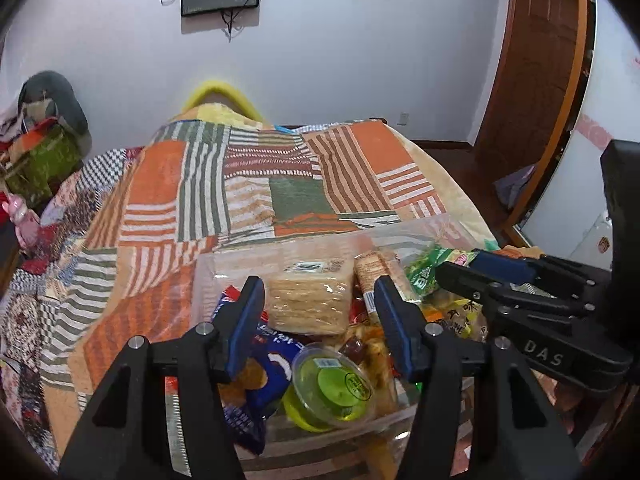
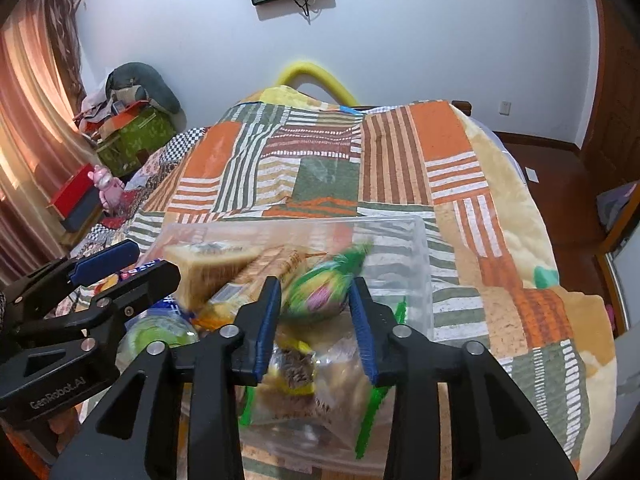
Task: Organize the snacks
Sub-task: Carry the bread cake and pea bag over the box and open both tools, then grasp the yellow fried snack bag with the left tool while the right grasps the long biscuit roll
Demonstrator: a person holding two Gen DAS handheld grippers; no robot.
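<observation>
The right gripper (image 2: 316, 312) hangs over the clear bin (image 2: 424, 264). Its two blue fingers stand apart, and a green packet (image 2: 320, 292) shows between them. The packet looks blurry, so I cannot tell if the fingers touch it or if it is dropping. The left gripper (image 1: 320, 320) is over the other side of the bin, fingers wide apart, holding nothing. A cracker pack (image 1: 308, 300) sits just past its tips.

The snacks are all piled in the bin, which sits on the bed near the front edge of the quilt (image 1: 280, 184).

I think the step now is putting the green packet into the bin, or picking it. To do it well, bring the fingers down slowly on the fat middle of the packet, not the thin crinkly ends. Squeeze gently, because the bag is puffy and could slip or pop. Keep the two grippers from bumping, since they are near each other.

The bin is see-through plastic with straight walls. The cracker pack is a flat square block in shiny wrap. The jelly cup (image 1: 332, 388) is round, green and smooth with a foil top. The blue bag (image 1: 260, 384) is crinkly. The quilt is soft, with orange, green and white striped patches.
</observation>
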